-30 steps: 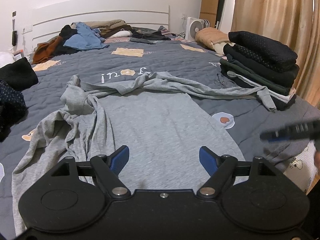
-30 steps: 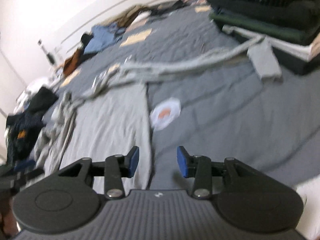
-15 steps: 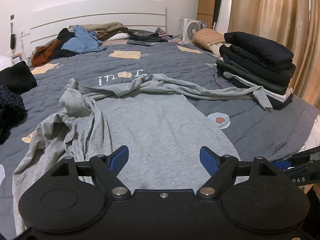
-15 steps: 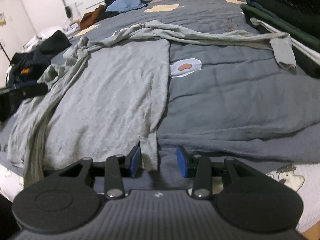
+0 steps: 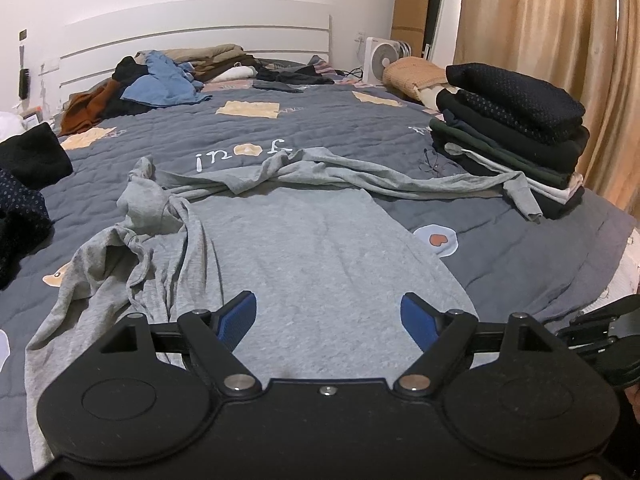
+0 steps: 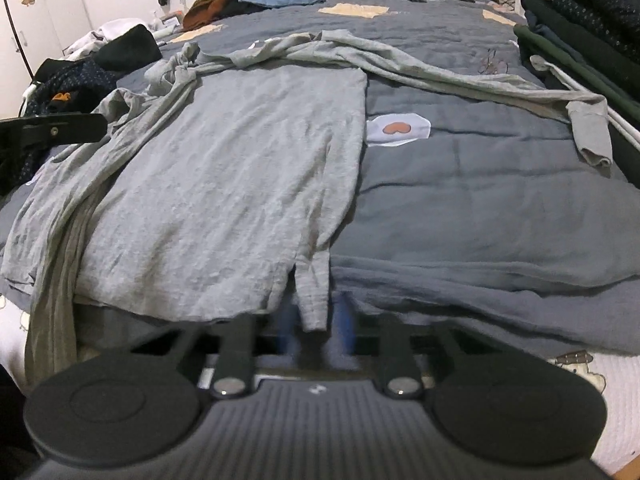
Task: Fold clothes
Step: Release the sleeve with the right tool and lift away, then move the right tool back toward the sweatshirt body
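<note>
On my far left lies one loose heap of dark clothes point(image 5: 24, 200), black and dotted navy, at the bed's edge. My left gripper point(image 5: 328, 314) hovers above the near hem of the grey shirt point(image 5: 304, 256) with its two blue pads point(image 5: 236, 316) spread wide and nothing between them.

There is one grey shirt in front of me, long-sleeved, lying on the grey quilt point(image 5: 320, 128) in the middle of the bed. Its body is spread flat. Of its two sleeves, the left one point(image 5: 108, 264) is bunched and folded in beside the body, and the right one point(image 5: 440, 180) runs out across the quilt until its cuff touches the stack of folded clothes point(image 5: 516, 128). One white patch with a heart point(image 5: 436, 238) shows on the quilt just beside the shirt's right edge.

At the headboard is a second loose pile, the unfolded clothes point(image 5: 160, 84), blue, brown and tan mixed together.

My right gripper point(image 6: 314, 330) sits at the shirt's near right corner point(image 6: 314, 292), where a narrow tab of the hem hangs down between my two fingers. They stand close on either side of it, but they are blurred, so I cannot tell whether they grip the cloth.

On the right stands the one stack of folded dark garments; I cannot count its layers surely. Beyond it are one small white fan point(image 5: 382, 58) and the tan curtains point(image 5: 560, 40).
</note>
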`<state>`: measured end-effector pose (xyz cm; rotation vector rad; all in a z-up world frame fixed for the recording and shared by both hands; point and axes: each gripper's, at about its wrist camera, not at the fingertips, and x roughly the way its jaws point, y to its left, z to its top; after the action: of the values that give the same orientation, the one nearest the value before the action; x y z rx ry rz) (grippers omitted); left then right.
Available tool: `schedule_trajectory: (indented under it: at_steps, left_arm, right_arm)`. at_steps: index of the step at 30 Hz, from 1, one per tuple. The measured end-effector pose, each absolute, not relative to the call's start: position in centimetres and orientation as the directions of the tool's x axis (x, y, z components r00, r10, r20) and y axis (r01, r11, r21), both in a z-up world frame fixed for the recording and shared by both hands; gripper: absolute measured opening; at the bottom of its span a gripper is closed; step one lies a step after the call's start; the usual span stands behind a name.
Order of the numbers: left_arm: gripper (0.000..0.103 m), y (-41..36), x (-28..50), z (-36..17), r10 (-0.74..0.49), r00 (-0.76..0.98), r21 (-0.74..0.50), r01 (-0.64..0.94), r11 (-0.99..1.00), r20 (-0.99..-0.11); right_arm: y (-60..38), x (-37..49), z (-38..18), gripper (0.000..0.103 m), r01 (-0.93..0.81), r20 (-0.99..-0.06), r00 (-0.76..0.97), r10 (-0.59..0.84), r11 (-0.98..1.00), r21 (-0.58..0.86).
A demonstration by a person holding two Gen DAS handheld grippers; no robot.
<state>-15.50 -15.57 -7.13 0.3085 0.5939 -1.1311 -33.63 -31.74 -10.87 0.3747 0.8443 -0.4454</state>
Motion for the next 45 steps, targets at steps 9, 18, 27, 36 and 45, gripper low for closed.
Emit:
schedule_trajectory:
  at_steps: [9,18,27,36,45]
  left_arm:
    - [0.079,-15.4,-15.4,-6.9,-0.758,0.296,-0.068,0.911,0.407,-0.581]
    - [0.079,-15.3,-15.6,-6.7,-0.763,0.292,-0.069,0.913,0.401,-0.577]
    - [0.079,-15.1,-15.3,-6.5,-0.765,0.293,-0.080,0.909,0.409,-0.574]
    - [0.080,-14.7,-15.0,-6.8,-0.756,0.306,-0.068,0.906,0.418,-0.579]
    - [0.080,-13.3,-14.0,-7.2,-0.735,0.342,-0.058,0.887,0.459,-0.586]
  right_arm:
    - [-33.5,-37.4,-7.6,0.005,0.570,-0.698,0.692,-0.186,0.734,0.370]
    - [-33.7,-38.6,-7.5,0.004,0.605,-0.751,0.624,-0.218,0.742,0.288]
    - [-33.7,-37.1,-9.4,0.008,0.615,-0.808,0.551,-0.208,0.756,0.225]
    - [-34.3,-36.1,-4.9,0.025,0.586,-0.698,0.672,-0.248,0.755,0.296]
    - [-34.7,-28.3,-3.4,0.041,0.504,-0.614,0.757,-0.223,0.798,0.331]
